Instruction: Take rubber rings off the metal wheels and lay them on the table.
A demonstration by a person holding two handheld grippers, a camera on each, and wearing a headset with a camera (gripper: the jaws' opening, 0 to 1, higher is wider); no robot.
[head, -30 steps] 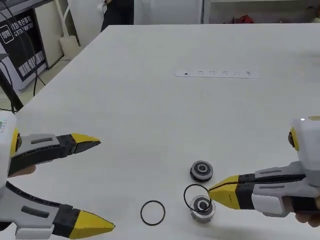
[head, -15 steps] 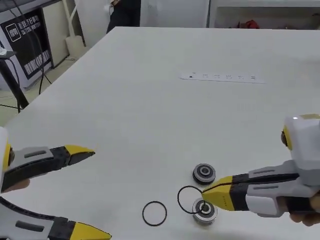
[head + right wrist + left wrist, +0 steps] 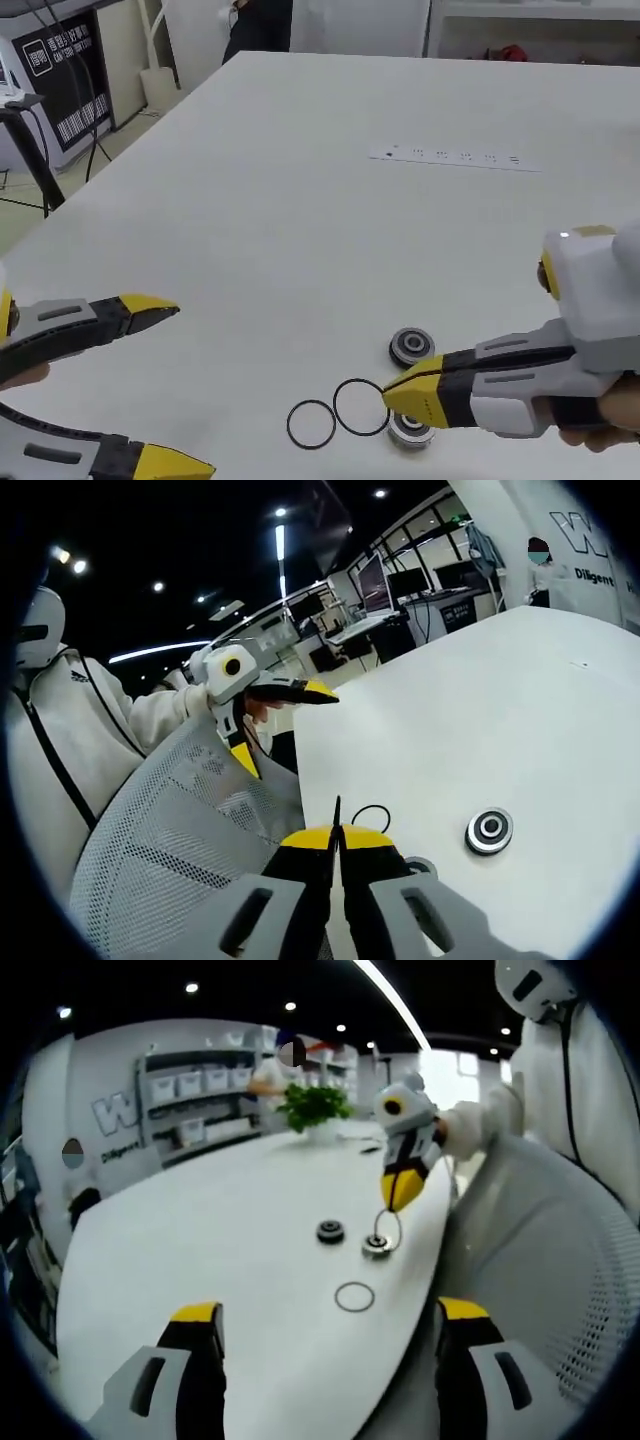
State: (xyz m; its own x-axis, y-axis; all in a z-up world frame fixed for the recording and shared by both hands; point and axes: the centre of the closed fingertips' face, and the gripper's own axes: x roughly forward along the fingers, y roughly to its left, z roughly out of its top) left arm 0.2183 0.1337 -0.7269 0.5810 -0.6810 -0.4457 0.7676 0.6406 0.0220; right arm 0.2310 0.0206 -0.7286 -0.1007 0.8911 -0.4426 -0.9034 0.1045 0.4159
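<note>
Above wheel (image 3: pixel 409 430), right claw (image 3: pixel 392 393) pinches rubber ring (image 3: pixel 335 408), projecting past tips; left claw (image 3: pixel 192 388) agape, empty.

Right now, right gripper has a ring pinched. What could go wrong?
1. The right gripper pinches the thin rubber ring at its very tips, so it may slip out early.
2. The wheel sits under that gripper, near the table edge; a nudge might roll it off.
3. Released here, it may land on the laid ring.
</note>
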